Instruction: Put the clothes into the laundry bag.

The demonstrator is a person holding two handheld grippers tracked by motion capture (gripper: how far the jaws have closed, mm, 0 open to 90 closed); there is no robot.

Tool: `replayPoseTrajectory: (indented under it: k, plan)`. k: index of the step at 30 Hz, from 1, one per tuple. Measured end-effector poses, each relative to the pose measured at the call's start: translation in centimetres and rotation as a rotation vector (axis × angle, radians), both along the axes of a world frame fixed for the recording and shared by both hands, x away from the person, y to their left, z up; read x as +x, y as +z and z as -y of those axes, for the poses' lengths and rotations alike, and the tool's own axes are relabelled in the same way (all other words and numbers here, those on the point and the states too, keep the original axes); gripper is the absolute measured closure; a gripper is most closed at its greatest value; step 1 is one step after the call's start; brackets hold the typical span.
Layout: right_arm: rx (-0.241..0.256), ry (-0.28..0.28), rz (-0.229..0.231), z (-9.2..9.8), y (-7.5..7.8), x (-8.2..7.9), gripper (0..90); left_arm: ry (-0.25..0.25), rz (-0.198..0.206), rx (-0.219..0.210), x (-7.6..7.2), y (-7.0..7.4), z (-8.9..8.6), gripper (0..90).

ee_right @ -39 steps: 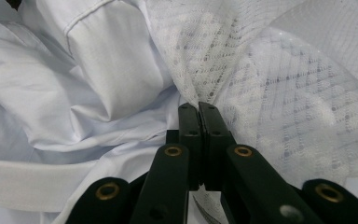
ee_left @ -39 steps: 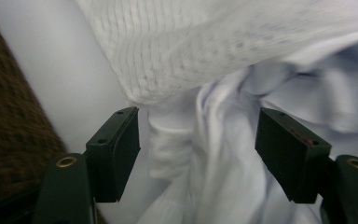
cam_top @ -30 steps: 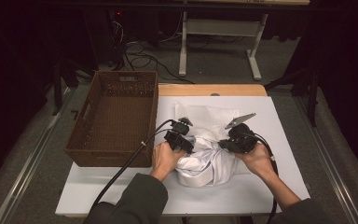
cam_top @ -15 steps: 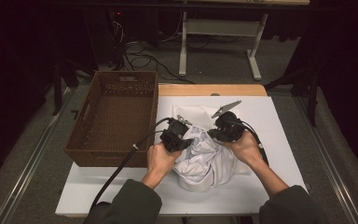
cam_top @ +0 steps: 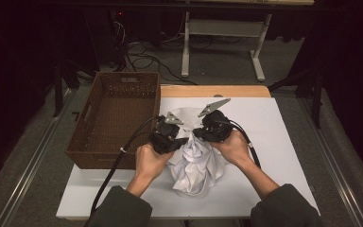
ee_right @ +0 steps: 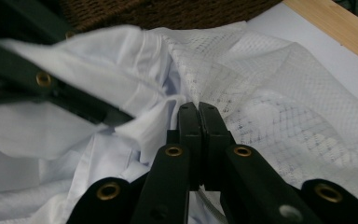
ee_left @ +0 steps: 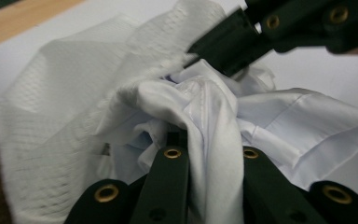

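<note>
Both grippers, left (cam_top: 170, 135) and right (cam_top: 208, 128), pinch the white shirt (cam_top: 196, 163), mesh bag (ee_right: 279, 93) probably included; lift evenly toward the basket (cam_top: 118, 120), 2 grips level.

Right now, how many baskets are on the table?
1: a brown wicker basket at the table's left side, left of the white cloth bundle.

Basket (cam_top: 116, 118) left of cloth (cam_top: 196, 161)
</note>
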State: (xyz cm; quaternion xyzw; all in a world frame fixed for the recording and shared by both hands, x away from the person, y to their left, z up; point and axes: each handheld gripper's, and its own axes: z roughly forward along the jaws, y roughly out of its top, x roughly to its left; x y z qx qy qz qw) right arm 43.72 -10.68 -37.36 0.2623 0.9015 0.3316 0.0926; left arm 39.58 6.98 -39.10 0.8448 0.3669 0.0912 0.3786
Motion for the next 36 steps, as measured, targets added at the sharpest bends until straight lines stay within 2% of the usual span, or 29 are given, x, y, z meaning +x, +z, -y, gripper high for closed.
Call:
replayPoseTrajectory:
  k: [3, 7, 11, 14, 16, 18, 20, 24, 26, 28, 30, 31, 33, 34, 36]
  plan:
    - [0.015, -0.027, -0.003, 0.8, -0.2, 0.1, 90.0, -0.027, -0.02, -0.001, 0.8, -2.0, 1.9, 87.2]
    - [0.012, -0.035, -0.002, 2.3, -0.7, -0.2, 90.0, -0.031, -0.088, -0.025, 2.9, -4.8, 3.8, 87.2]
    - [0.03, -0.037, -0.013, 3.5, -1.2, -0.7, 90.0, 0.033, -0.102, 0.01, 4.7, -6.8, 5.3, 87.2]
    - [0.036, -0.024, -0.03, 3.9, -1.8, -1.1, 90.0, 0.103, -0.094, 0.002, 6.0, -7.3, 5.4, 86.8]
    - [0.005, -0.023, -0.023, 3.8, -2.4, -1.4, 90.0, 0.114, -0.084, 0.0, 6.4, -7.3, 5.3, 86.2]
    - [-0.012, -0.035, -0.02, 3.9, -2.9, -1.3, 90.0, 0.105, -0.082, 0.008, 6.2, -7.2, 5.3, 83.0]
    - [-0.022, -0.048, -0.019, 4.0, -3.2, -1.0, 90.0, 0.085, -0.09, 0.032, 5.5, -6.6, 5.2, 70.6]
    - [-0.051, -0.065, 0.0, 4.2, -3.6, -0.6, 90.0, 0.051, -0.07, 0.111, 3.1, -4.7, 4.6, 50.0]
    - [-0.059, -0.076, 0.0, 4.2, -3.7, -0.4, 90.0, 0.04, -0.063, 0.127, 1.9, -3.7, 4.1, 43.9]
    - [-0.067, -0.088, 0.003, 4.2, -3.8, -0.3, 90.0, 0.032, -0.077, 0.152, 0.9, -3.2, 3.7, 40.0]
    - [-0.079, -0.089, 0.005, 4.1, -3.9, -0.2, 90.0, 0.047, -0.099, 0.22, 0.3, -3.5, 3.5, 39.2]
    - [-0.078, -0.093, 0.008, 4.1, -3.9, -0.2, 90.0, 0.05, -0.116, 0.239, 0.3, -3.9, 3.4, 38.8]
    - [-0.086, -0.092, 0.01, 4.0, -4.0, -0.2, 90.0, 0.058, -0.143, 0.229, 0.6, -5.1, 3.1, 39.2]
    - [-0.086, -0.093, 0.01, 4.0, -3.9, -0.2, 90.0, 0.063, -0.151, 0.214, 0.8, -5.6, 3.1, 42.7]
    - [-0.087, -0.088, 0.01, 4.0, -3.9, -0.2, 90.0, 0.06, -0.153, 0.192, 1.2, -6.6, 3.3, 55.8]
